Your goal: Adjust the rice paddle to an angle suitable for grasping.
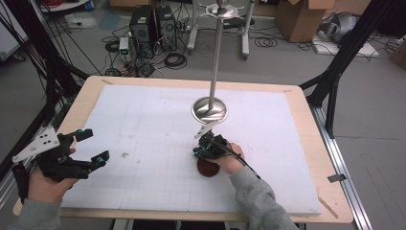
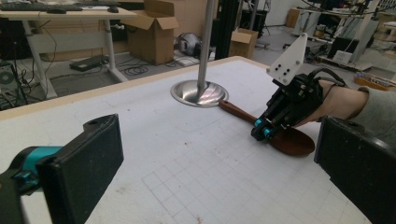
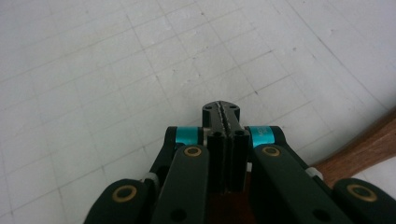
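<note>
The wooden spoon [image 2: 280, 135] is lying on the table [image 1: 143, 124], at six o'clock from the stand [image 1: 209, 109]. The right claw [image 3: 220, 109] is clenched, pressed down over the spoon, nothing visibly gripped. The left claw [image 2: 219, 158] is held released at nine o'clock. A proper grasp seems called for next.

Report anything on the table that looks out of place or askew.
The wooden spoon lies flat on the white mat, its handle tip against the steel stand's base instead of hanging. The shut right claw rests over it. Small dark specks mark the mat.
</note>
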Demonstrator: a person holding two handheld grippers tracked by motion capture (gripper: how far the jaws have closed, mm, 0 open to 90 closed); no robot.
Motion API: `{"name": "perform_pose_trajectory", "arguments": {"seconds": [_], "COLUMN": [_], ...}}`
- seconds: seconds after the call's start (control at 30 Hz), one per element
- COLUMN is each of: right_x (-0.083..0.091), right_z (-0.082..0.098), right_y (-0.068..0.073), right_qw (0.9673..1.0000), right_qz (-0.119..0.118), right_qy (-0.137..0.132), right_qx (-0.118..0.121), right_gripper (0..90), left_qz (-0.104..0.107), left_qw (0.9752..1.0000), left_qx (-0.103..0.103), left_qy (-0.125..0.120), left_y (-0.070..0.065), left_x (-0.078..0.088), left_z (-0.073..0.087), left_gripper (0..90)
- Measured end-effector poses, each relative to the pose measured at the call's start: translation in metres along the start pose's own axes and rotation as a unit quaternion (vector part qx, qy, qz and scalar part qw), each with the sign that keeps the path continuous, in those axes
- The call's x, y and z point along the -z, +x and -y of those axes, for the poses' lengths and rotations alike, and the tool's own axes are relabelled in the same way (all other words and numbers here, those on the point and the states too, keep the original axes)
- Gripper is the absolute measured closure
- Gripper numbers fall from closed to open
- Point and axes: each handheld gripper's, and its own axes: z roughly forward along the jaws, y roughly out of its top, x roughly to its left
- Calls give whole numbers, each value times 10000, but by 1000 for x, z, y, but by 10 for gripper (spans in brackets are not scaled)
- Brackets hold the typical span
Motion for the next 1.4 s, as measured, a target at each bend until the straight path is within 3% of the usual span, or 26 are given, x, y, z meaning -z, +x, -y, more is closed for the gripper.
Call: {"name": "perform_pose_trajectory", "arguments": {"seconds": [0.43, 1.1, 1.4], "right_x": [4, 20, 28], "right_z": [6, 20, 36], "right_y": [-1, 3, 3], "right_qw": [9999, 9997, 9997], "right_qz": [-65, -143, -209], "right_qy": [-36, 219, 50], "right_qx": [-71, 28, -105], "right_gripper": [897, 896, 896], "left_qz": [4, 36, 73], "left_qw": [10000, 10000, 9999], "left_qx": [18, 30, 28], "left_qy": [18, 40, 80], "left_y": [2, 2, 1], "left_x": [0, -4, -9], "left_z": [1, 1, 2], "left_gripper": [18, 18, 18]}}
